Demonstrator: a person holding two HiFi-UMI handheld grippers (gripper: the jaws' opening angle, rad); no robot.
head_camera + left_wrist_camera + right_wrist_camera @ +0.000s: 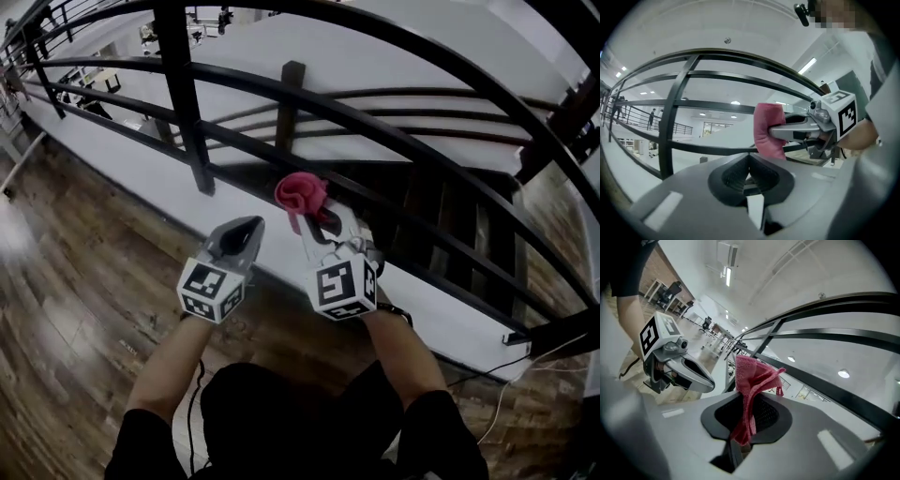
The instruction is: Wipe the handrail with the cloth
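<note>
My right gripper (317, 214) had its jaws clamped on the pink cloth (302, 194), which bunched at 12 o'clock from them, close by a lower bar of the handrail (375, 122). At its 9 o'clock, my left gripper (249, 227) held its jaws closed on nothing.

Wood-plank floor (66, 281) running beside low white wall (112, 145); ceiling lights (843, 374) glowing; desks (658, 287) standing far back.

Left tool (251, 225) jaws seemingly together, empty; right tool (317, 220) clamps the cloth (300, 192)
</note>
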